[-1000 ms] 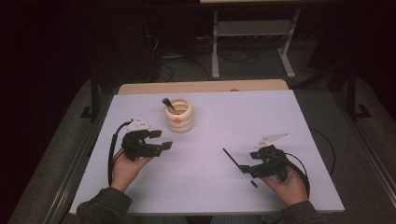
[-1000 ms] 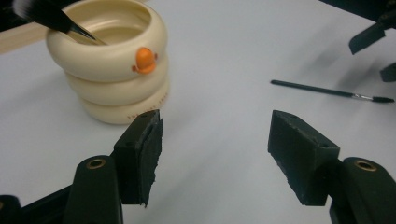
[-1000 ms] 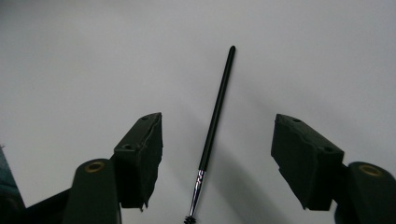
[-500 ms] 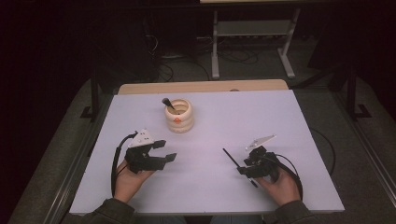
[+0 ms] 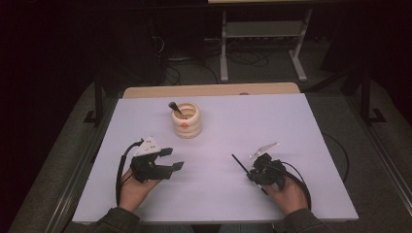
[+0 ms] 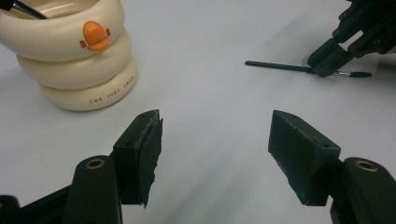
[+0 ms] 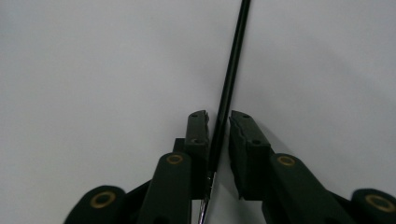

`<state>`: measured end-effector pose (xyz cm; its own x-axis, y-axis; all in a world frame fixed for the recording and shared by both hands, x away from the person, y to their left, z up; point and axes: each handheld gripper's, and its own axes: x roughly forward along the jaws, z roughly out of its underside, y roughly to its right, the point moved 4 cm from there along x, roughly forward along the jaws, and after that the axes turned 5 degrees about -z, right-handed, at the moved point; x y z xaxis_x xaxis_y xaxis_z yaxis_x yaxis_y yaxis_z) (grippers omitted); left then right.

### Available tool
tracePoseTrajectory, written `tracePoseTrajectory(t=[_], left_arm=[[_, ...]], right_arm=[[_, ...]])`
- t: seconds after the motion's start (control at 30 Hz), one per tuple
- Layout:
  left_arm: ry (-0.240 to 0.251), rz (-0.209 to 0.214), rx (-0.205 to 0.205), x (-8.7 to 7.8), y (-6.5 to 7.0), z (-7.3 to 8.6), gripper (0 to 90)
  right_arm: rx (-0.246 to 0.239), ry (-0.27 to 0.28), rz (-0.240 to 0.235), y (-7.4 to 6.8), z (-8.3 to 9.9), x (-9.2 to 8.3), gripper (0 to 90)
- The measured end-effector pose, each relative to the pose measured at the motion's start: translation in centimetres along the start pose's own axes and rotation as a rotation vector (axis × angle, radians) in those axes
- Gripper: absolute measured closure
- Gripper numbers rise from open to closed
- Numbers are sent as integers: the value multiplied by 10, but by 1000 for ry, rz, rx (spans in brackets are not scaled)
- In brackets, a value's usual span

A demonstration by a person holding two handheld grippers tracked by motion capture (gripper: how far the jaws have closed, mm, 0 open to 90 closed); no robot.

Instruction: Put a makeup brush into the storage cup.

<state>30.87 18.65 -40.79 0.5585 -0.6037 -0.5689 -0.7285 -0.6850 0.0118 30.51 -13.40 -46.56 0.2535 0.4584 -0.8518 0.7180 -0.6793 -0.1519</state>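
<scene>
Left gripper [image 5: 171, 158] jaws wide apart (low over table); right gripper [image 5: 251, 174] jaws just closing, nearly together.

Dim room around a white table

Beyond the white table [image 5: 311, 126], a wooden edge [image 5: 209, 91] borders its far side; farther off a grey metal stand [image 5: 262, 43] and loose cables [image 5: 243, 58] rest on dark carpet [image 5: 359, 126], walls lost in shadow.

surface: white table [image 5: 301, 126] – flat sheet, wooden strip along its far edge | on it, far left of centre: cream ringed pot [image 5: 187, 121], upright, orange duck mark on its front | on it, near right: thin black brush [image 5: 241, 165] lying flat – well apart from the pot
</scene>
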Motion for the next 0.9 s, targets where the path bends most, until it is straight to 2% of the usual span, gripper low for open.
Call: tracePoseTrajectory(t=[0.07, 0.23, 0.3, 0.57, 0.7, 0.73, 0.9], left_arm=[[-2, 2, 2, 0, 0, 0, 342], [5, 5, -4, 0, 0, -1, 342], [0, 10, 6, 1, 1, -1, 342], [-4, 28, 18, 3, 4, -2, 343], [-6, 39, 18, 4, 5, -3, 342], [-13, 44, 35, 6, 6, -5, 343], [-21, 63, 53, 7, 10, -9, 346]], right_arm=[[10, -4, 16, -2, 0, 1, 805], [-1, -13, 37, -4, -1, 1, 844], [-10, -19, 35, -4, -2, 2, 848], [28, -6, -70, 7, -1, 0, 850], [15, -7, -83, 7, -2, -3, 850], [-2, 1, -86, 6, -3, -6, 850], [-34, 18, -108, 3, -7, -16, 850]])
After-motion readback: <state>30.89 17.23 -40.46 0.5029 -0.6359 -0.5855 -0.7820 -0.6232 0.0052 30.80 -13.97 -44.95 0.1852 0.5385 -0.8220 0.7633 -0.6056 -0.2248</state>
